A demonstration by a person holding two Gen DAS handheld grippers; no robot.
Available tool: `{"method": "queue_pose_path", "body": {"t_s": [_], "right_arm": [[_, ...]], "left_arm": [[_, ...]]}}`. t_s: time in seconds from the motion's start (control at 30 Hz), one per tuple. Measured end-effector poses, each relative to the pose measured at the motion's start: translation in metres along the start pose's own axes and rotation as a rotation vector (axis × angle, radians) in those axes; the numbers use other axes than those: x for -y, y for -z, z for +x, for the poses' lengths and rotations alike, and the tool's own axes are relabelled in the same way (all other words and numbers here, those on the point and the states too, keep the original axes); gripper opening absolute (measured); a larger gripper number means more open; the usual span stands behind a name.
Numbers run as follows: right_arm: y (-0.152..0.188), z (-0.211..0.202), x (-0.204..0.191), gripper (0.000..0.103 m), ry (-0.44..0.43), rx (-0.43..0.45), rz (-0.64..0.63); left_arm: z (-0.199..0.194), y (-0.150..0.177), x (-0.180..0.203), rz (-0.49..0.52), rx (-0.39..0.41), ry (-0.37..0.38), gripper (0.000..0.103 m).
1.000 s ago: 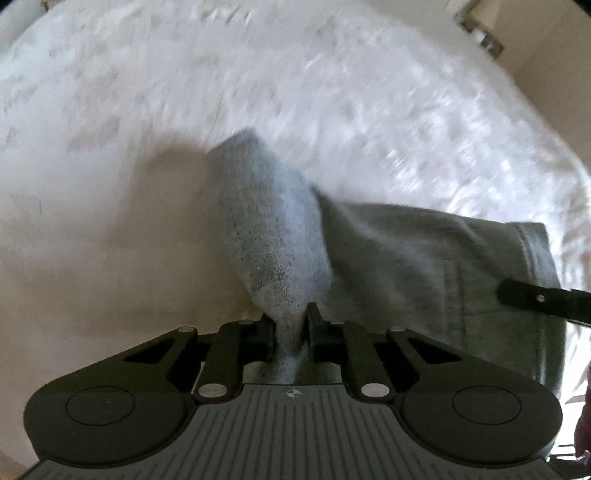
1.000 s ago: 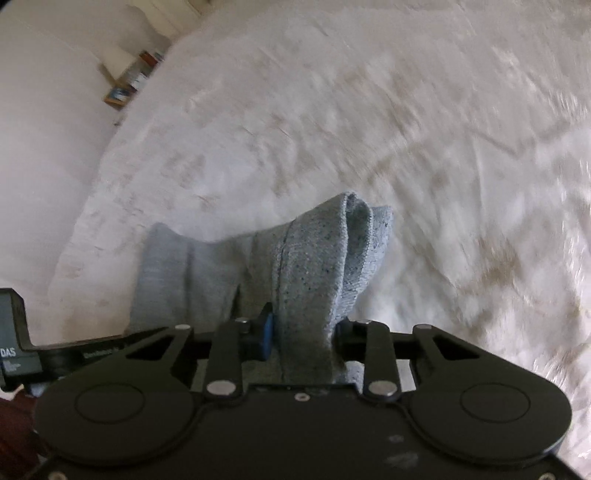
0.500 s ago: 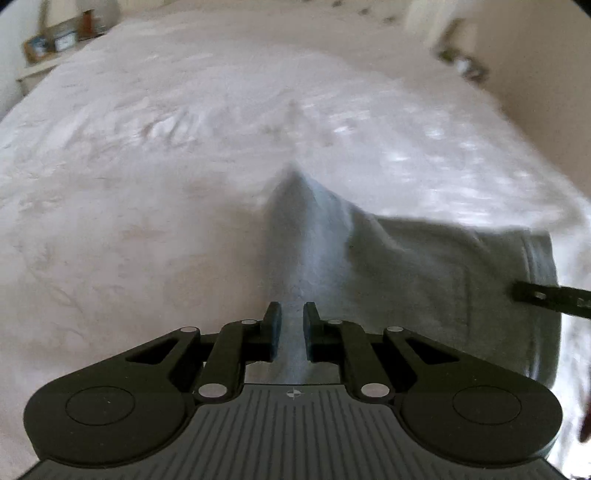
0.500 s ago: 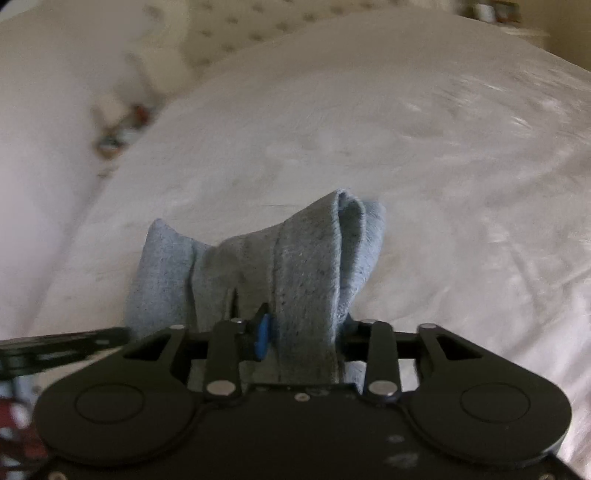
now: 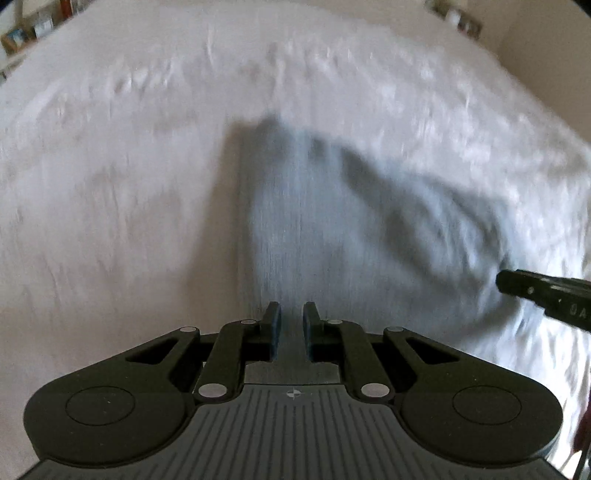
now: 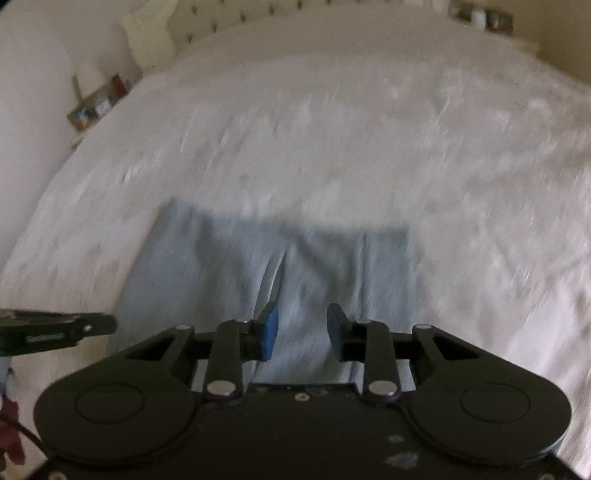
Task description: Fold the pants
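Note:
Grey pants (image 5: 332, 221) lie on the white bed, blurred by motion. In the left wrist view my left gripper (image 5: 291, 317) has a narrow gap between its fingers, with cloth running between them; whether it pinches the cloth is unclear. In the right wrist view the pants (image 6: 229, 266) lie flat and spread, and my right gripper (image 6: 301, 325) is open above them, holding nothing. The right gripper's finger also shows at the right edge of the left wrist view (image 5: 543, 291). The left gripper shows at the left edge of the right wrist view (image 6: 59, 328).
The white bedspread (image 5: 110, 184) fills both views. A shelf with small items (image 6: 96, 103) stands by the wall at the left, a headboard (image 6: 258, 11) at the far end, and small items (image 5: 454, 18) at the far right corner.
My right gripper has opened and let go of the pants, which now lie flat instead of bunched up. The left gripper's jaws have parted slightly, and the cloth has dropped lower.

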State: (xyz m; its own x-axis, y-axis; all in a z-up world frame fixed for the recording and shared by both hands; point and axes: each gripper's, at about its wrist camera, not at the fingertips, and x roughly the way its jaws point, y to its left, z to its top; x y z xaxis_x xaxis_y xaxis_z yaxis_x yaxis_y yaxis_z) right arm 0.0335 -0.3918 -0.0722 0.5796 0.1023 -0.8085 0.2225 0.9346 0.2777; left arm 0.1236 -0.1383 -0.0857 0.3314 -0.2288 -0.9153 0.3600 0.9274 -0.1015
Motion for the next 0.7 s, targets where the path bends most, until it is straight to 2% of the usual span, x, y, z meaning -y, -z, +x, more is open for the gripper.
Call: {"method": "queue_pose_path", "body": {"t_s": [0.13, 0.23, 0.3, 0.47, 0.53, 0.57, 0.6, 0.7], "right_arm": [[0.033, 0.020, -0.005, 0.027, 0.044, -0.106, -0.012], [0.039, 0.024, -0.006, 0.028, 0.055, -0.118, -0.013], [0.037, 0.019, -0.012, 0.030, 0.061, -0.107, -0.019], [0.037, -0.021, -0.026, 0.044, 0.059, -0.026, -0.004], [0.038, -0.039, -0.032, 0.047, 0.064, 0.002, -0.006], [0.039, -0.046, -0.037, 0.048, 0.067, 0.014, -0.009], [0.038, -0.052, -0.038, 0.049, 0.069, 0.024, -0.010], [0.046, -0.078, -0.048, 0.052, 0.076, 0.059, -0.017]], "left_arm": [[0.016, 0.022, -0.003, 0.017, -0.064, -0.037, 0.013], [0.007, 0.023, -0.005, 0.017, -0.038, -0.035, 0.013], [-0.005, 0.022, -0.006, -0.003, -0.010, -0.031, 0.013], [-0.043, 0.022, -0.008, -0.039, 0.075, -0.023, 0.015], [-0.056, 0.023, -0.007, -0.045, 0.095, -0.020, 0.019], [-0.063, 0.025, -0.006, -0.049, 0.106, -0.022, 0.026], [-0.070, 0.027, -0.005, -0.053, 0.117, -0.025, 0.030], [-0.087, 0.032, -0.003, -0.064, 0.142, -0.031, 0.030]]}}
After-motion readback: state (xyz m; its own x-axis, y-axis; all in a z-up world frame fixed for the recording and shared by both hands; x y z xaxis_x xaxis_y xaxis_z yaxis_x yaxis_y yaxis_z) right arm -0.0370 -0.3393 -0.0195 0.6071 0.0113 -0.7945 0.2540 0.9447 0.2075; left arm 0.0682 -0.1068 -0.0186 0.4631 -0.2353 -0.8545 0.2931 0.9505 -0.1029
